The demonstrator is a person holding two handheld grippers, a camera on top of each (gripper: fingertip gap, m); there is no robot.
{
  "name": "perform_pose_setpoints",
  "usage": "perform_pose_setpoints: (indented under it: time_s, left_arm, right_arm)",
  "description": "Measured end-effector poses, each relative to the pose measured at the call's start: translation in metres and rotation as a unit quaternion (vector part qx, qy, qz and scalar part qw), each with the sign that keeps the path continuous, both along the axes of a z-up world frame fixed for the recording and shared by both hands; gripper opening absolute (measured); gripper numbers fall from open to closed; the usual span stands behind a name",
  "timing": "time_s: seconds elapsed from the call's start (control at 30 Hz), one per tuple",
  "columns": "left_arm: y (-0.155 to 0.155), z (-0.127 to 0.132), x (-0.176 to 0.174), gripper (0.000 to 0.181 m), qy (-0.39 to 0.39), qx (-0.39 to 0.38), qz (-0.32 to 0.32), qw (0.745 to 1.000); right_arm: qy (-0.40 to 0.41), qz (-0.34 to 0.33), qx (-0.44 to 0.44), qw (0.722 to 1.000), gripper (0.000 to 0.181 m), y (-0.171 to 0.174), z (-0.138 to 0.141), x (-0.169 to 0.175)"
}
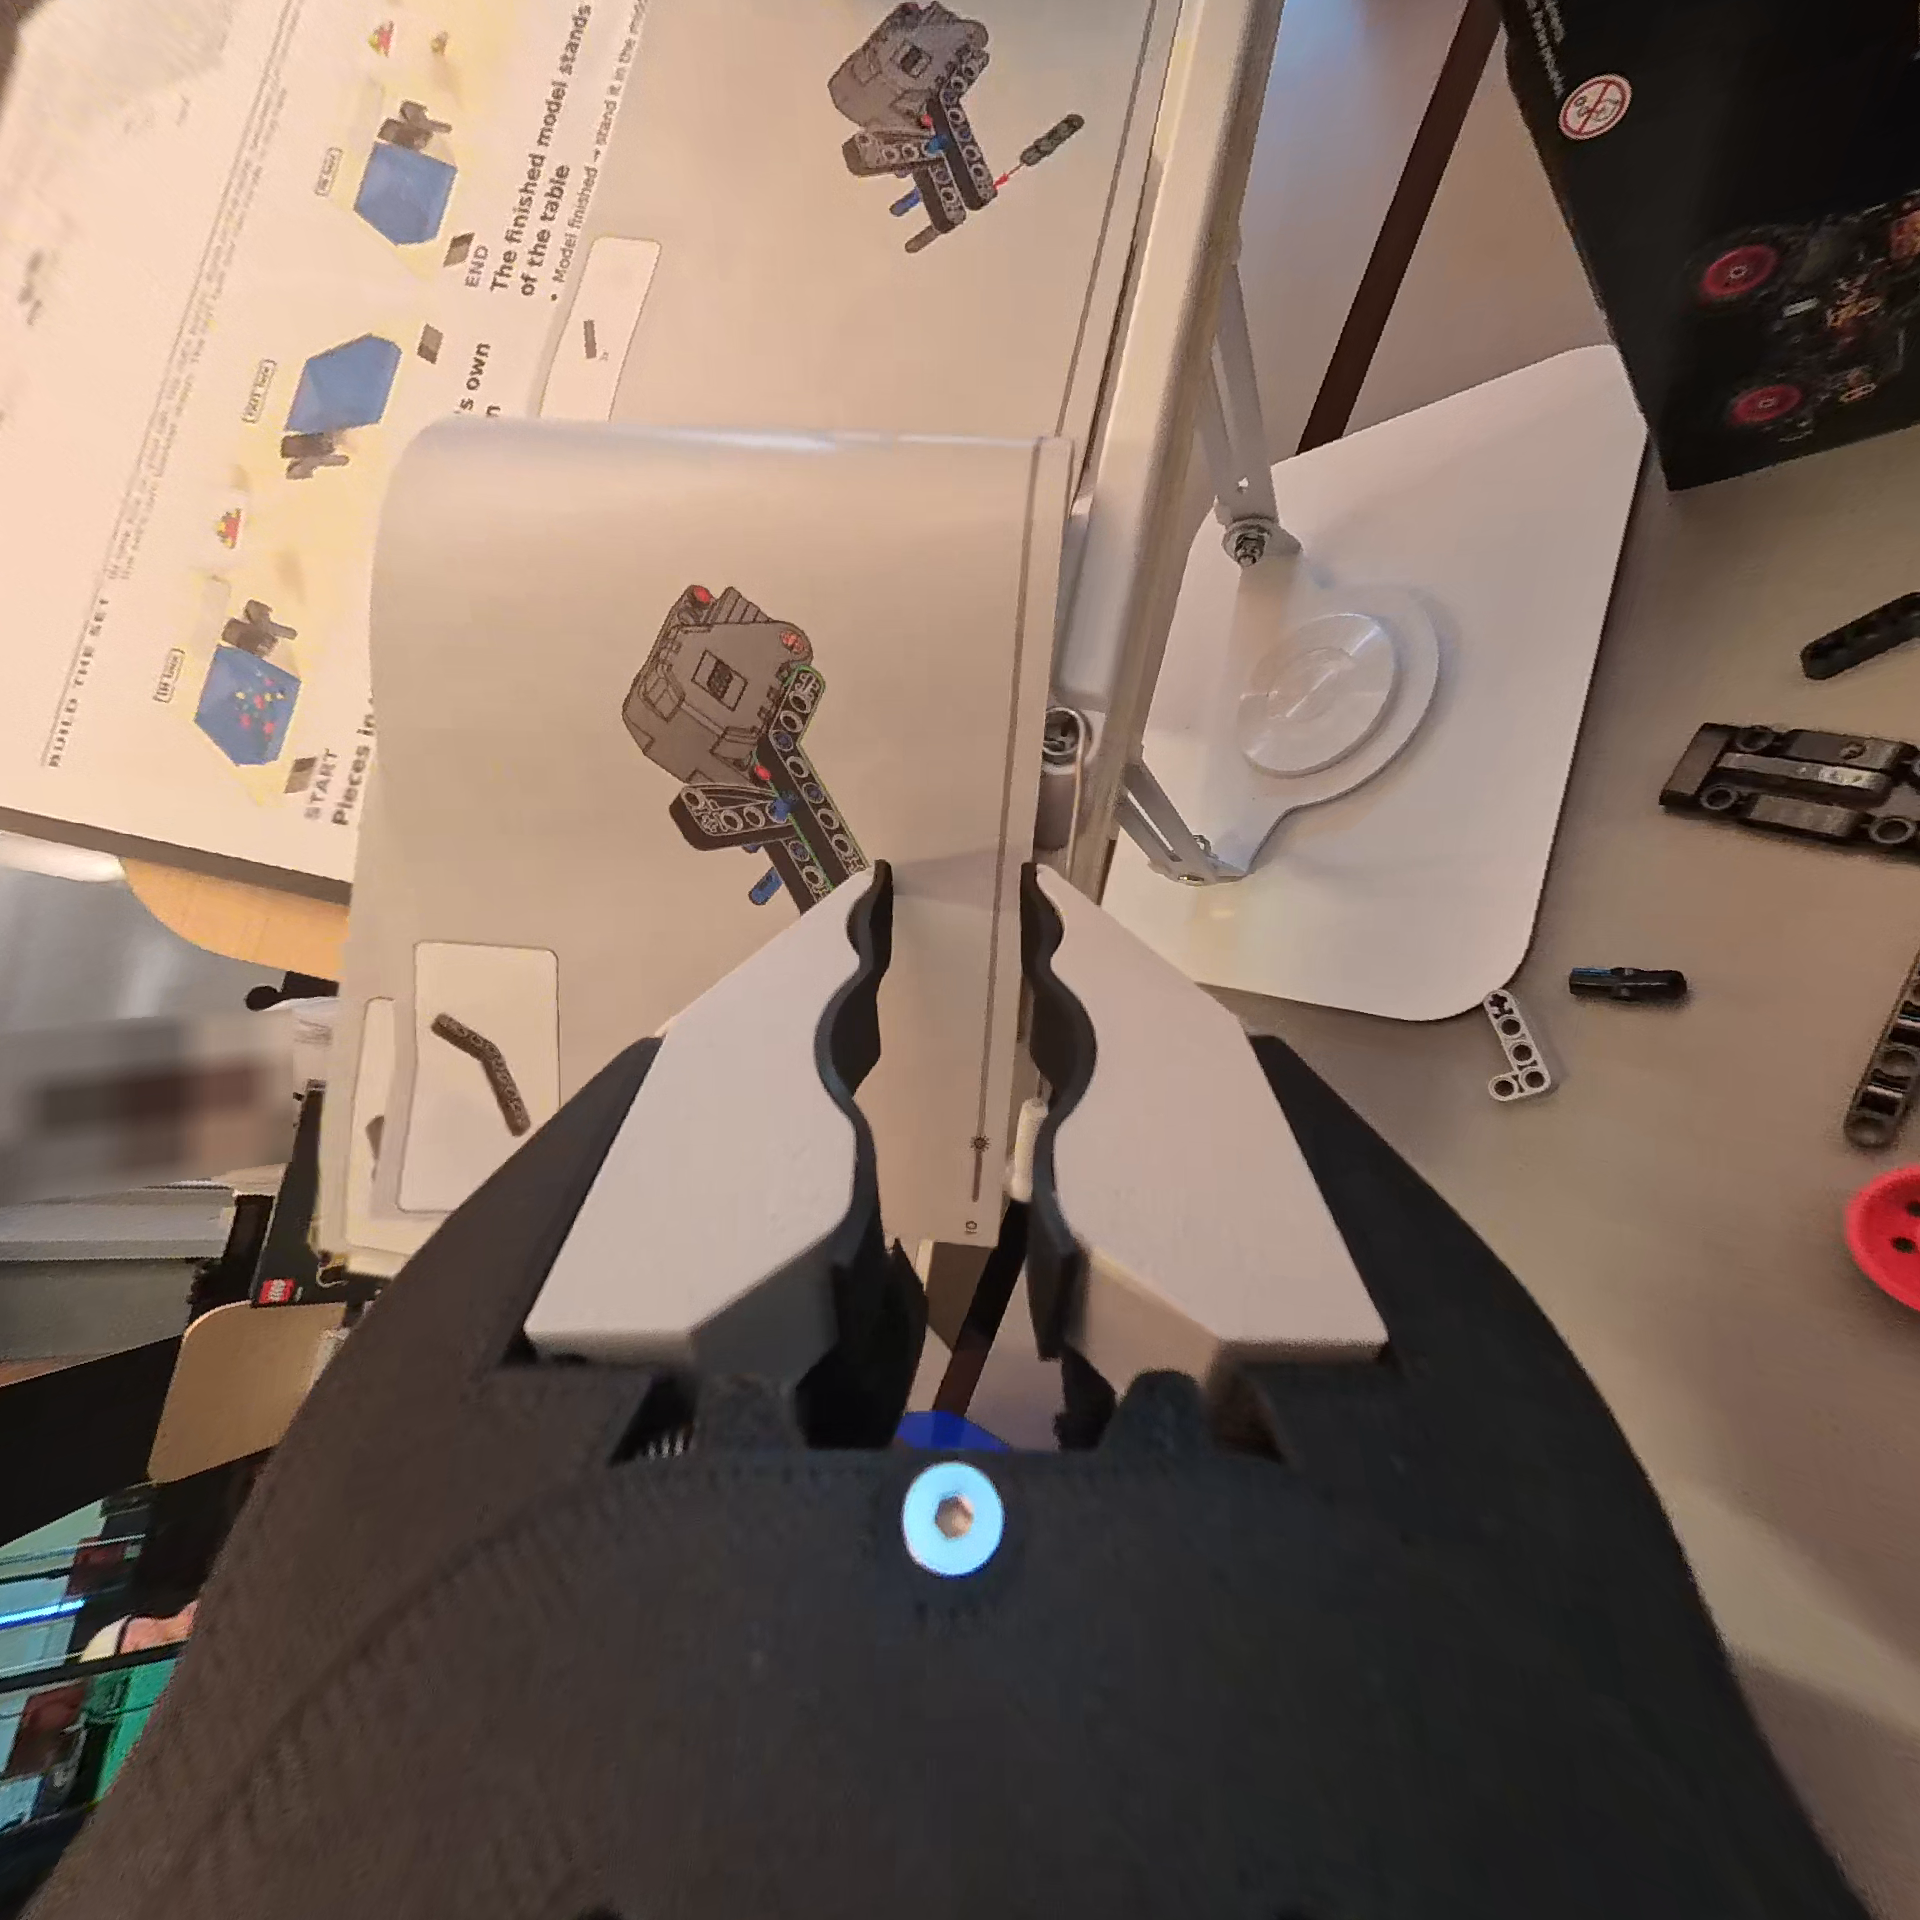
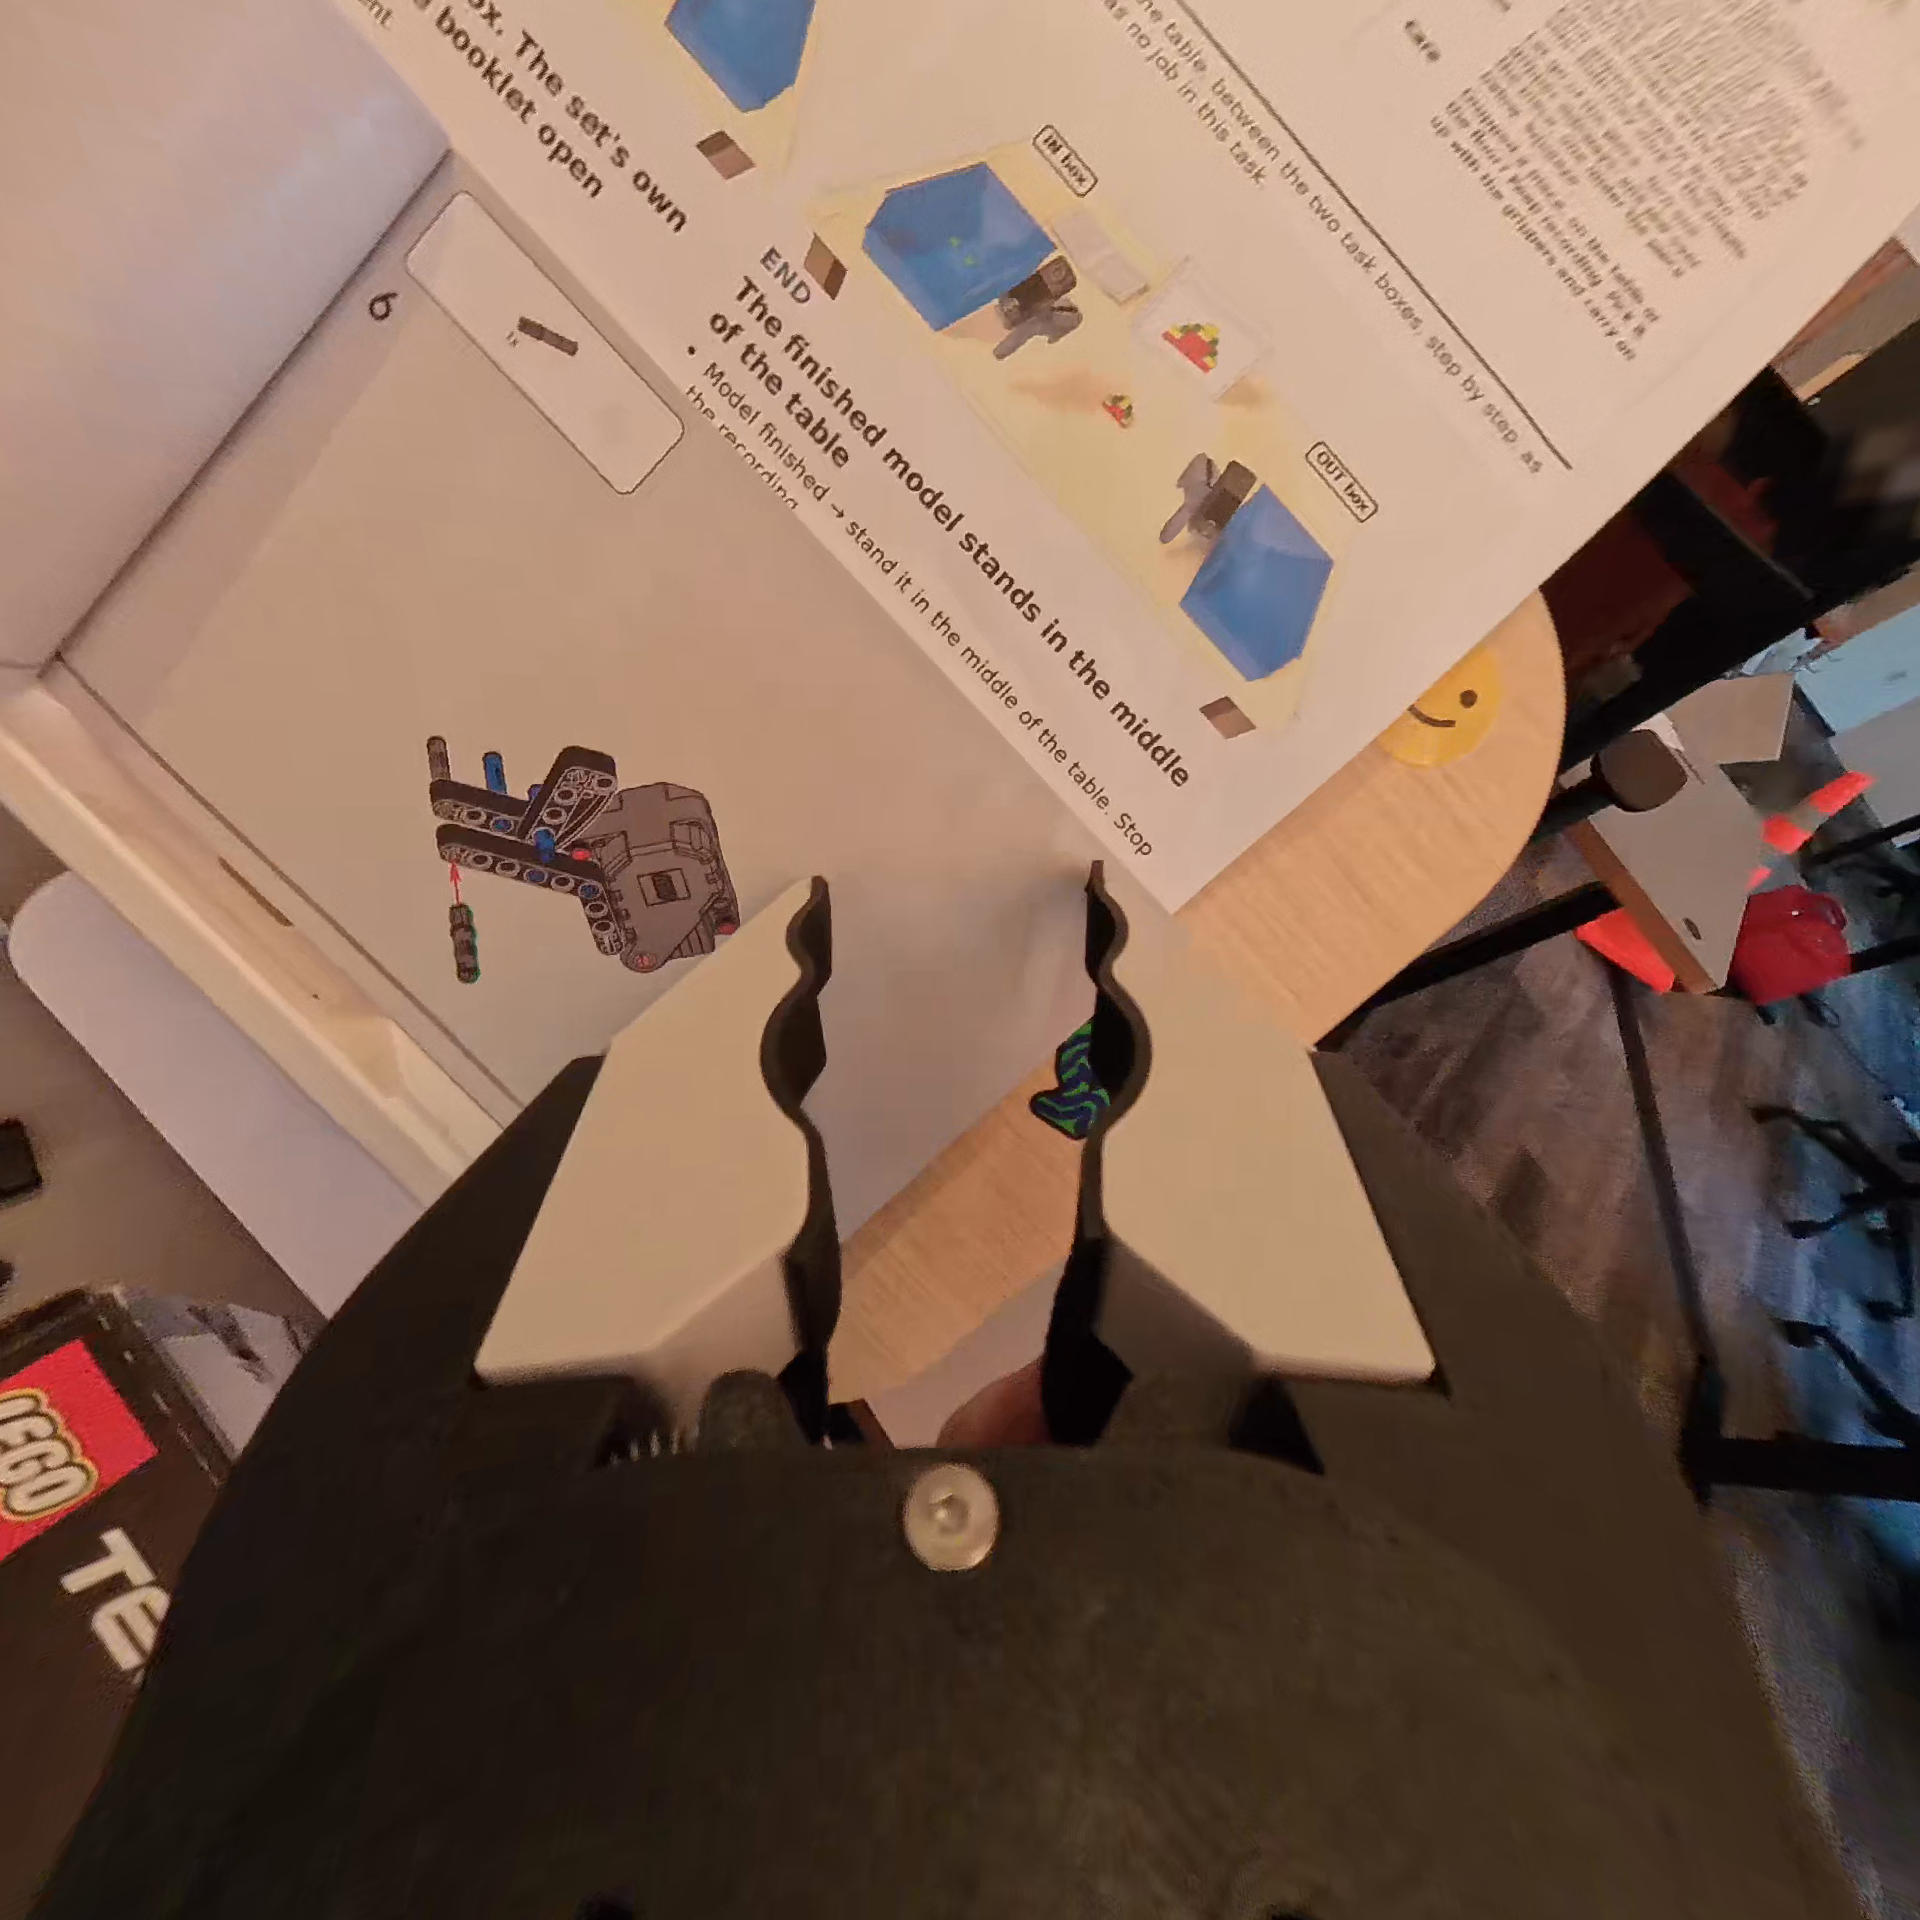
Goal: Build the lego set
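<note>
Left wrist view: left gripper (image 1: 956, 883) jaws narrowly parted over the curled booklet page (image 1: 707, 727); whether they pinch it, can't tell. Loose black lego parts (image 1: 1792, 795) and a red wheel (image 1: 1886, 1231) lie on the table (image 1: 1714, 1403) to the right, black set box (image 1: 1745, 208) beyond. Right wrist view: right gripper (image 2: 956, 883) gaping wide, holding nothing, above the booklet (image 2: 623, 644) and printed sheet (image 2: 1195, 312).

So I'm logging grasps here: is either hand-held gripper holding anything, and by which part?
Neither holds anything. The left hand-held gripper is open astride the lifted white booklet page at its edge; the right hand-held gripper is open and empty.
</note>
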State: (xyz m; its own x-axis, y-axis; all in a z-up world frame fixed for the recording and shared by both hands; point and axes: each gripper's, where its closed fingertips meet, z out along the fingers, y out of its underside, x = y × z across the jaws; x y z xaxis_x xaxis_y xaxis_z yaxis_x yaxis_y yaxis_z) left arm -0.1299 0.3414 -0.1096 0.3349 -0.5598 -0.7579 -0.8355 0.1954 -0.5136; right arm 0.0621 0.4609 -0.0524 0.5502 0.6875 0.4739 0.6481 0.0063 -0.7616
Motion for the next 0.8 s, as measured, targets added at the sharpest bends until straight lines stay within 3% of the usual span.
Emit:
perform_pose_setpoints:
  time_s: [0.1,0.37,0.47,0.6,0.8]
  left_arm:
    - [0.000,0.000,-0.001,0.022,-0.001,-0.002,0.000,1.000]
    - [0.002,0.000,0.000,0.020,0.000,-0.002,0.001,1.000]
    - [0.001,0.000,-0.001,0.023,0.000,-0.004,0.003,1.000]
    - [-0.004,0.003,0.000,0.027,-0.019,-0.007,0.000,1.000]
    - [-0.025,0.025,0.008,0.042,-0.127,-0.039,-0.023,0.991]
  right_arm:
    - [-0.018,0.006,0.004,1.000,0.043,0.002,0.000,0.001]
    - [-0.023,0.021,-0.001,1.000,0.000,-0.001,-0.005,-0.007]
    - [-0.035,0.027,0.001,0.999,0.000,-0.008,-0.004,-0.008]
    - [0.012,0.093,-0.064,0.994,0.000,-0.047,0.006,-0.027]
    - [0.140,0.232,-0.162,0.949,0.000,-0.122,0.053,-0.089]
